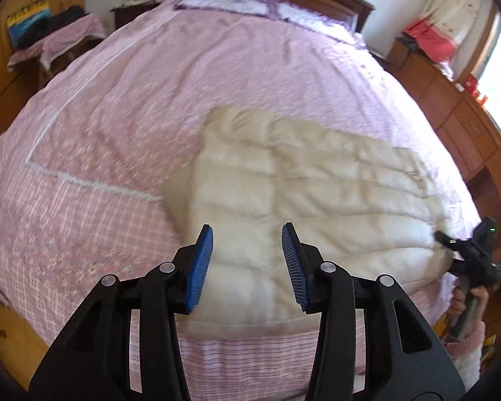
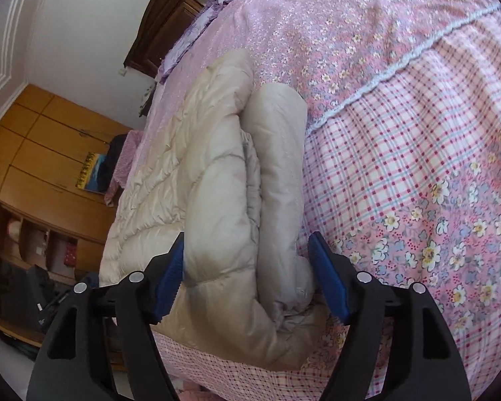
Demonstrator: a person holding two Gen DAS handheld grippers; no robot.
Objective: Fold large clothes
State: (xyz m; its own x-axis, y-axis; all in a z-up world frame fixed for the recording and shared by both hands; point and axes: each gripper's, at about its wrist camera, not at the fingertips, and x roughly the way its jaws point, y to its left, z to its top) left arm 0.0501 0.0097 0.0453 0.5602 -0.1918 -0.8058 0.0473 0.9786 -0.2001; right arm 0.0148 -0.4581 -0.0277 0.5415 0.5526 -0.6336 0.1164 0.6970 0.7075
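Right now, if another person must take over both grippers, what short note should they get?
Left gripper: open, nothing between its fingers, above the near part of the jacket.
Right gripper: fingers stand on both sides of the folded edge; the near pad looks clear of the fabric, so count it as released.
Cream padded jacket: on the pink bedspread, near the foot of the bed, one side folded over into a thick double layer.
Done: it appears folded over at least once.
Left: probably one more fold, then flatten it. Neither gripper holds it, so grasp it again first.

Pink-covered bed (image 1: 217,67), wooden wardrobe (image 2: 50,140)
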